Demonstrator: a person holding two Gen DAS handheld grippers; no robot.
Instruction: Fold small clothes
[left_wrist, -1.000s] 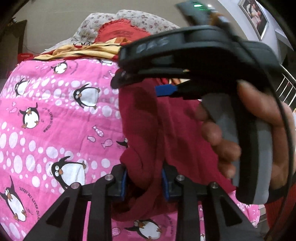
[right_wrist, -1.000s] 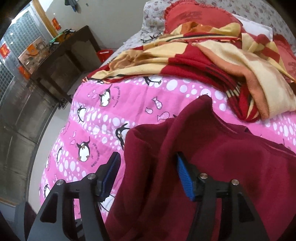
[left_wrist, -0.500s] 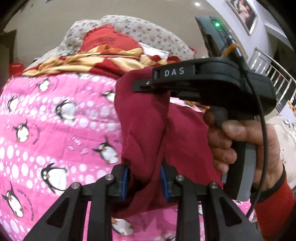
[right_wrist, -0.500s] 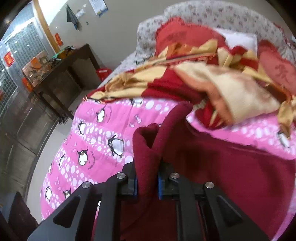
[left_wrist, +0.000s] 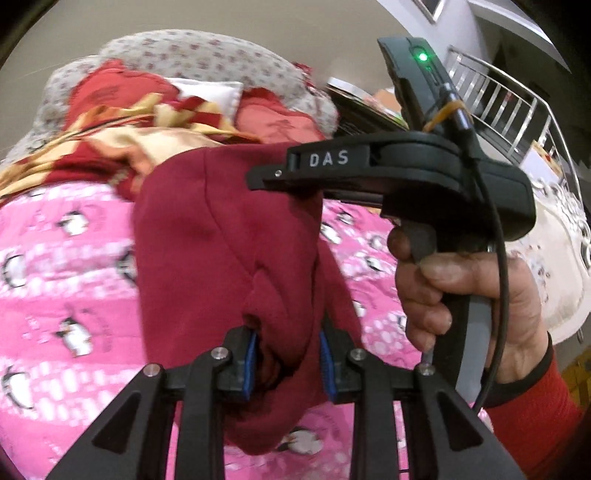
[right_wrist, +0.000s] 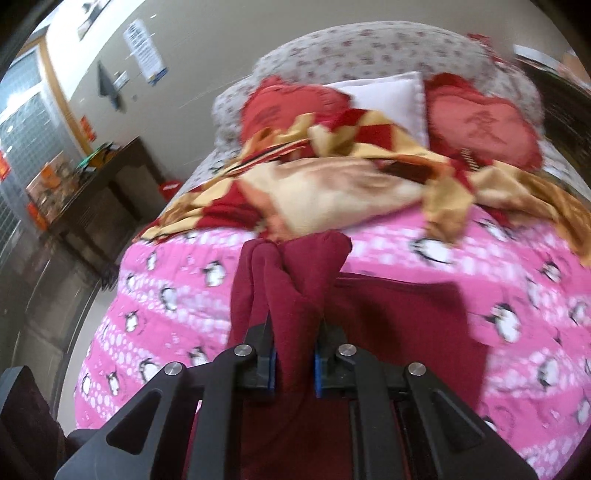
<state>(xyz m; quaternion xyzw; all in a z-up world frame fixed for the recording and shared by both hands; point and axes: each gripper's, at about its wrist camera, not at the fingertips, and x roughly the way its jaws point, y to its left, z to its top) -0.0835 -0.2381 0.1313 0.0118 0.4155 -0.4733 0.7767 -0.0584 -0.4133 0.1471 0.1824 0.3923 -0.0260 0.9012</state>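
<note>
Right gripper (right_wrist: 291, 363) newly clamped, both grippers lifting one maroon garment (left_wrist: 229, 258), two heart cushions (right_wrist: 484, 122)

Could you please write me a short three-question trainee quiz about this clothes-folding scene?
1. True or false: both grippers are clamped on the maroon garment.
2. What pattern is printed on the pink bedspread? A) stars B) penguins C) flowers
3. Fill in: in the left wrist view, the letters on the right gripper's body read ___.

Key: 1 true: the left gripper and the right each pinch a bunch of it. 2 B. 3 DAS.
</note>
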